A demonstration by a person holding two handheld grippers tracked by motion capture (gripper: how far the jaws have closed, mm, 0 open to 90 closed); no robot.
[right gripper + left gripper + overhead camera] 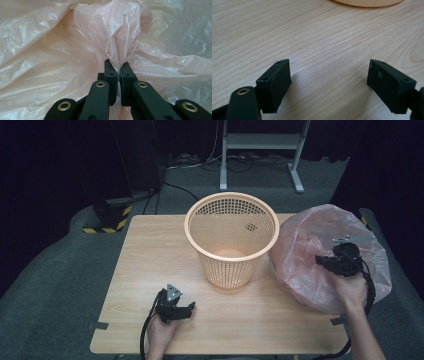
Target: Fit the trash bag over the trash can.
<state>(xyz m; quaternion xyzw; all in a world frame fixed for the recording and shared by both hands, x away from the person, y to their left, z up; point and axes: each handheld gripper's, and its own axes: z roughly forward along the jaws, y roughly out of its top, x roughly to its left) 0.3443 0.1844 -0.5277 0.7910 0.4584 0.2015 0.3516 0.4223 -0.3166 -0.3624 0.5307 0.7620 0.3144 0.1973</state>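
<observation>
Your wooden table carries the puffed-up pink plastic bag at its right edge, just beside the orange mesh wastebasket in the middle. Your right gripper is clenched on 1 gathered fold of that bag, while your left gripper rests released over bare wood in front of the basket, nothing between its jaws. The film is thin and slick, so a sharp tug could tear it or slip it free, and dragging the bag sideways could knock the light basket over.

basket: cut off by top edge (just its base rim) | pink bag: contents hidden
</observation>
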